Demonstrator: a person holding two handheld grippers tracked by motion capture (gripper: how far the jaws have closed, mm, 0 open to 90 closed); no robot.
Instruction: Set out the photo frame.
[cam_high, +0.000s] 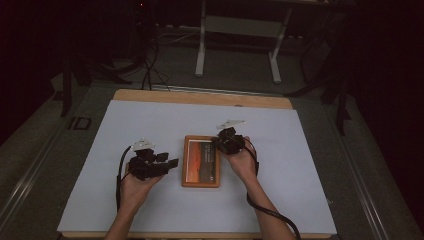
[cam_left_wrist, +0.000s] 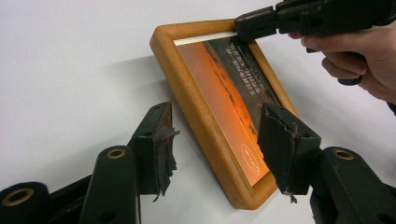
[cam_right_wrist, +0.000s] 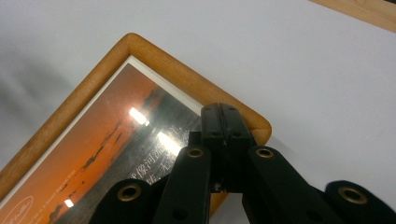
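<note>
Two forearms enter from the bottom of the high view. The left gripper (cam_high: 172, 162), lower left of centre, has its jaws apart. The right gripper (cam_high: 216, 142), at centre, has its jaws pressed together.

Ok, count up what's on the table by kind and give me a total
Picture frame: 1
White sheet covering the table: 1
Hand-held grippers: 2, the left gripper open at the frame's edge, the right gripper shut over the frame's corner
Total: 4
</note>
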